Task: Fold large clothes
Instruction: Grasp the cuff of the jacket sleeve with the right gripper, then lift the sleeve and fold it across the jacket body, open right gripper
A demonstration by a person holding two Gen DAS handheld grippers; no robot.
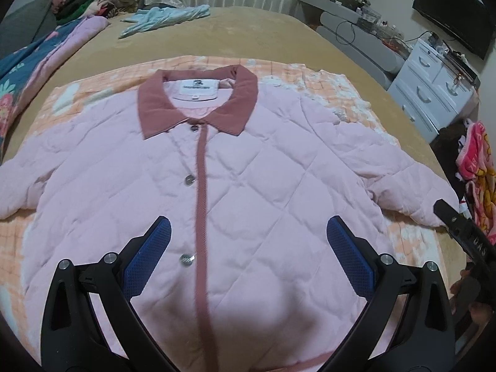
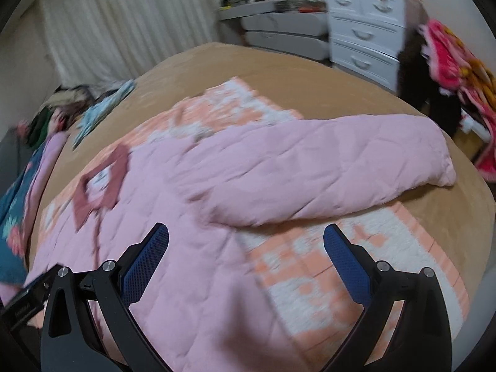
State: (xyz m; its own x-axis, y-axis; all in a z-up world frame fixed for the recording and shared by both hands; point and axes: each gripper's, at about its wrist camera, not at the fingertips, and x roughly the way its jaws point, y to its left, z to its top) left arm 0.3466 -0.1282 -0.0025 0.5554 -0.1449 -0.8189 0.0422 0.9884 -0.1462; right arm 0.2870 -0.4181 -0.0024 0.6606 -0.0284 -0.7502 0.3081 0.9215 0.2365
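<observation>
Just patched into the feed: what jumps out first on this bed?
A pink quilted jacket with a darker rose collar lies spread front-up across the middle of the bed, on an orange checked blanket. Both grippers, left and right, hover open above its lower part, holding nothing.

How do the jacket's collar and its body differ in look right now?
The collar is a dusty rose, darker than the pale pink body of the jacket. The collar looks finely ribbed and unquilted; the body is stitched in diamond quilting. The collar lies folded open around the neck label; the body lies spread flat, buttoned. The collar's rose colour recurs in the front placket.
</observation>
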